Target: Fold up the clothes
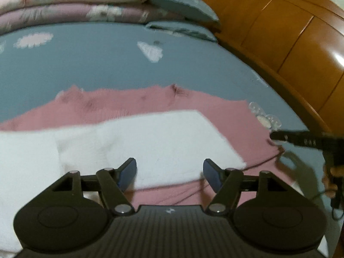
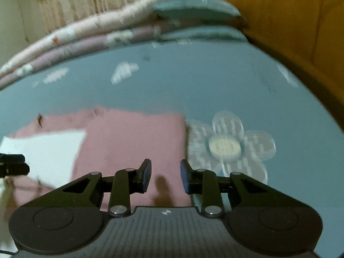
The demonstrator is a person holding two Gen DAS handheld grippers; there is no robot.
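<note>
Left gripper (image 1: 169,173): jaws wide apart, nothing between the blue pads; it hangs over the near edge of the white cloth.
Right gripper (image 2: 166,176): jaws partly apart, gripping nothing; it hangs over the pink garment's right edge.
White cloth (image 1: 133,142): lies flat on top of the pink garment, toward its left side.
Pink garment (image 1: 150,101): spread flat on the sheet, its far edge uneven, a thin cord trailing at its right.
Sheet (image 1: 96,64): grey-blue, printed with white shapes; a large flower (image 2: 225,145) shows just right of the garment.
Quilts (image 1: 75,2): pink and mauve, stacked at the far side, beside two grey-blue pillows (image 1: 182,6).
Headboard (image 1: 290,32): glossy orange wood, along the right.
</note>
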